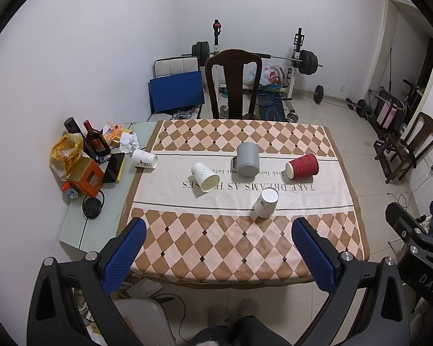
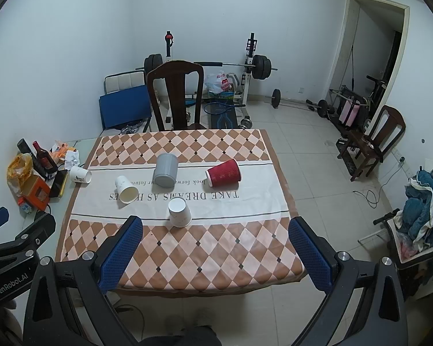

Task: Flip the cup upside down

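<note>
- Left wrist view: five cups stand or lie on the white central band of the tablecloth [image 1: 245,248]. Nearest the front, a white paper cup [image 1: 266,202] sits base-up, already inverted, at the band's near stripe.
- A second white paper cup [image 1: 205,177] lies on its side, mouth toward the camera, left of centre.
- A grey ribbed mug [image 1: 247,159] stands inverted at the far stripe, its handle on the left; a red ripple cup [image 1: 302,166] lies on its side to its right, mouth facing left, near the cloth's right border.
- A third white cup with a dark print [image 1: 144,159] lies at the cloth's left edge, mouth facing right, just beside the clutter.
- Near checkered panel of the cloth: bare surface between the cups and the table's front edge.
- Left gripper [image 1: 218,255]: blue-padded fingers spread wide, nothing between them, held above the table's front edge and well apart from every cup.
- Right wrist view: right gripper [image 2: 215,252], fingers likewise wide apart and holding nothing, above the front edge; the inverted white cup lies just beyond its left finger.
- Left side of table: bottles [image 1: 96,141], an orange box [image 1: 86,179], a yellow bag [image 1: 65,152] and crumpled paper [image 1: 130,142] on uncovered tabletop.
- Beyond the far edge: a dark wooden chair [image 1: 233,83]; behind it, a barbell rack [image 1: 298,57].
- Right of the table: open tiled floor [image 2: 317,178].
</note>
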A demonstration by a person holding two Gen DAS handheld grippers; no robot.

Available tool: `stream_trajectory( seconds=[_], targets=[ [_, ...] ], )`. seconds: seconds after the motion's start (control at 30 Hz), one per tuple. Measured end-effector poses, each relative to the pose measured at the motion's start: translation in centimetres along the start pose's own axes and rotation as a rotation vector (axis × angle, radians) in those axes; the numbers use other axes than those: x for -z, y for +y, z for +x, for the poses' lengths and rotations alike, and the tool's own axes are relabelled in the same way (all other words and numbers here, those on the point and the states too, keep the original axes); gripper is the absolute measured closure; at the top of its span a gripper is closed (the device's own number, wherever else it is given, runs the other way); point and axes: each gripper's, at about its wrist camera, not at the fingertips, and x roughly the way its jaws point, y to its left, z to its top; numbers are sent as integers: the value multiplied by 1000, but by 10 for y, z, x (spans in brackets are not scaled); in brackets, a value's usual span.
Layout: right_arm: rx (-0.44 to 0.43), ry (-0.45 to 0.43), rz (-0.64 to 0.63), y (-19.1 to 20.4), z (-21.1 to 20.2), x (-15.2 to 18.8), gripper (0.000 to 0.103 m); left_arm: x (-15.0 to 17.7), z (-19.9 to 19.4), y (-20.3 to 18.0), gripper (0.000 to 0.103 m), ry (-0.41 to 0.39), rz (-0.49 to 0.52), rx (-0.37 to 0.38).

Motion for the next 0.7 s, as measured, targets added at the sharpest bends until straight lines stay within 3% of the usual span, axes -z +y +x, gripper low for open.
stream_trajectory(
  seconds=[0.7],
  targets=[
    [3,-1,5,-2,0,0,1,1,1,0,0,-1,-10,-11]
  ],
)
